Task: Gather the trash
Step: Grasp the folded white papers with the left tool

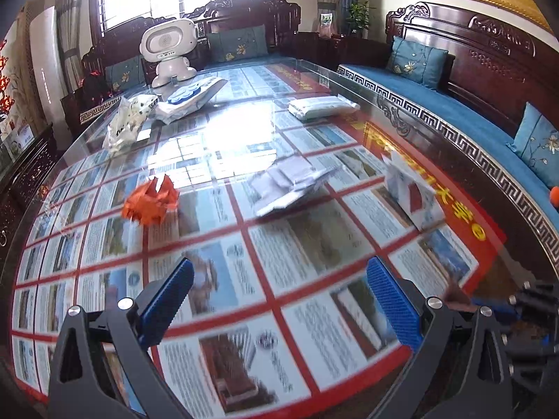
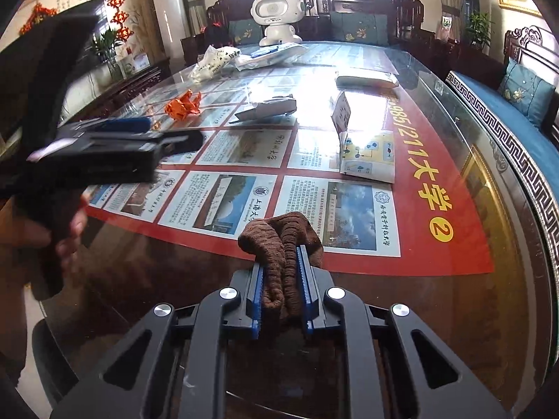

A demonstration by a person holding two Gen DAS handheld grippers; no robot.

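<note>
My right gripper [image 2: 281,258] is shut on a brown knitted cloth [image 2: 279,241], held over the near edge of the glass table [image 2: 454,279]. My left gripper [image 1: 279,286] is open and empty above the table, and it shows blurred at the left of the right wrist view [image 2: 139,129]. Trash lies ahead on the glass: a crumpled orange paper [image 1: 150,202] [image 2: 183,104], a folded grey-white paper [image 1: 290,185] [image 2: 269,106] and a folded printed leaflet [image 1: 412,192] [image 2: 363,153]. The right gripper's tip with the cloth shows at the right edge of the left wrist view [image 1: 461,296].
Farther back lie a white plastic bag [image 1: 125,122], a white-and-blue package [image 1: 188,99], a flat white pack [image 1: 321,106] and a white robot toy [image 1: 167,49]. A dark wooden sofa with blue cushions [image 1: 454,104] runs along the table's right side.
</note>
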